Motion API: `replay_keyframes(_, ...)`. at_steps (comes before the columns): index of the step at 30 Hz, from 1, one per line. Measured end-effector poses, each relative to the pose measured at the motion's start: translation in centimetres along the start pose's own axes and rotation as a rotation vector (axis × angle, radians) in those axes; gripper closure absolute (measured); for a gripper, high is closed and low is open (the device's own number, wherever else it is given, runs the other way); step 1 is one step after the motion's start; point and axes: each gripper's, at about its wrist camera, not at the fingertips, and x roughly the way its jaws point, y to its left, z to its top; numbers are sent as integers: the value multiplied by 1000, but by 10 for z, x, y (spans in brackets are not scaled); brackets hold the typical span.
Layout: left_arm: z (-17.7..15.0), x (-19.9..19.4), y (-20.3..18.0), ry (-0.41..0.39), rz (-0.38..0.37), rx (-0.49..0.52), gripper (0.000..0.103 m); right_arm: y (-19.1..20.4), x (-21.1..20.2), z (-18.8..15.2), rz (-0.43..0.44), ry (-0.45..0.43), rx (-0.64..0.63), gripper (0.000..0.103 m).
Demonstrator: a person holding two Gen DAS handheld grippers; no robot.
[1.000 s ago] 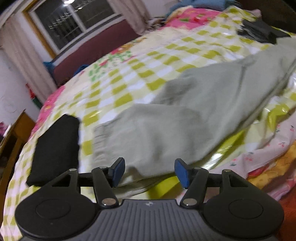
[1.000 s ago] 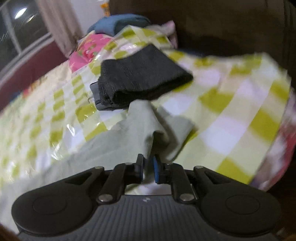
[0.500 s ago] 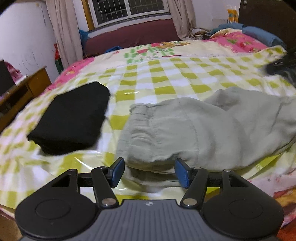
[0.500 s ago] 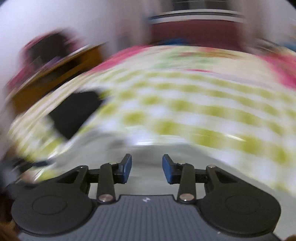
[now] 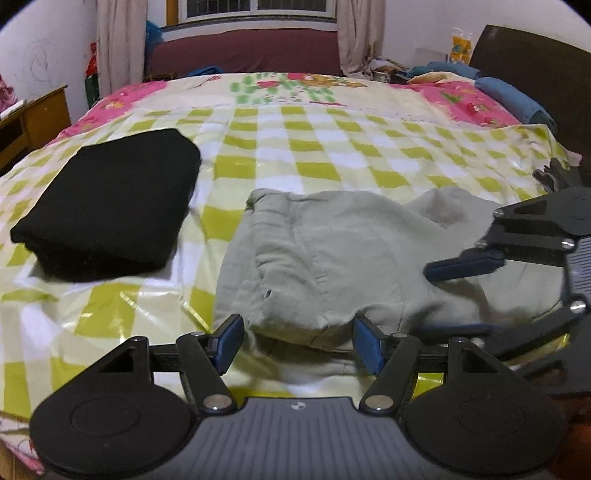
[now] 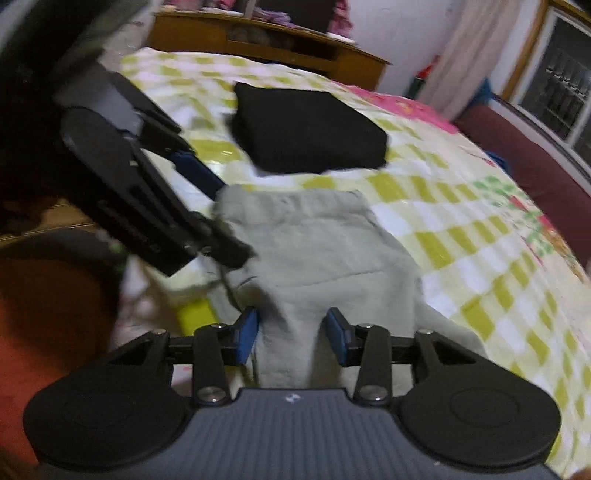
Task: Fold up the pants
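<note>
Pants (image 5: pixel 332 258) in pale grey-green are lying bunched on the checked bedspread (image 5: pixel 314 147) near the front edge of the bed, with the gathered waistband end pointing toward the black folded garment (image 5: pixel 107 199). You are holding your left gripper (image 5: pixel 297 341) low at that front edge with its blue pads spread wide; a fold of the pants is sitting between and just ahead of them, and nothing is being pinched. Whether the pads are brushing the cloth is hard to say.

You are bringing your right gripper (image 6: pixel 291 338) in from the other end, its jaws also parted, though less widely. A ridge of the grey-green fabric is running up between its blue fingers (image 6: pixel 245 336), and it is not being squeezed. In the left wrist view the right gripper (image 5: pixel 463 295) is showing at the right side, lying sideways over the pants, one blue pad above the cloth and the other low beside it.

From the right wrist view, your left gripper (image 6: pixel 212 218) is crossing the near left of the pants, so the two tools are sitting close together over the same bundle. The black folded garment is resting just beyond the waistband, apart from it. A wooden desk (image 6: pixel 266 40) is standing past the bed, and a curtained window (image 5: pixel 258 7) is facing you across the room.
</note>
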Motion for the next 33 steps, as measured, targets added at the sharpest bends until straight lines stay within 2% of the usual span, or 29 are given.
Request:
replay_keyframes(1,2,4,-2,0,9,8,25,-5,2,0,10,10,38,77)
replay_keyframes(2,4,8,-6,2,25,21,28,-10,4,0,28,20,73,93)
replay_keyframes(4,10,14,-8,12,37,36,46,-18,2,4,60,25,156,97)
replay_keyframes(5,13,15,-8,14,33,35,49,-22,-4,8,67,14,181,99)
replay_keyframes(7,21,9,-5,-9,13,35,58,-28,-16,17,72,-20,226,99)
replay_keyframes(9,28,-1,-1,-48,4,38,61,-35,-28,28,84,-64,287,99)
replay_keyframes(13,44,-26,10,-152,52,65,62,-35,-43,52,115,-179,347,99)
replay_keyframes(15,46,-30,19,-165,84,53,62,-25,-36,59,137,-195,334,99)
replay_keyframes(17,38,-21,28,-131,134,43,62,-9,-13,57,188,-148,336,98)
replay_keyframes(18,31,-11,32,-88,154,40,62,-1,4,53,214,-105,329,95)
replay_keyframes(20,14,11,38,1,201,45,61,12,35,47,221,20,309,92)
replay_keyframes(22,1,19,37,43,252,65,60,2,32,43,245,19,369,92)
replay_keyframes(23,-2,14,34,28,273,81,60,-8,20,43,254,-3,402,88)
replay_keyframes(24,-4,7,32,0,281,90,60,-20,7,43,243,-23,425,80)
replay_keyframes(27,5,-15,31,-88,295,98,58,-58,-36,34,153,-98,491,70)
replay_keyframes(28,10,-20,30,-120,292,99,56,-77,-49,26,92,-103,523,66)
replay_keyframes(29,16,-23,28,-143,280,100,55,-95,-53,16,24,-90,542,59)
replay_keyframes(31,29,-22,18,-186,233,112,51,-127,-54,-8,-121,-33,564,58)
replay_keyframes(33,36,-14,6,-197,184,133,48,-156,-44,-40,-256,81,585,58)
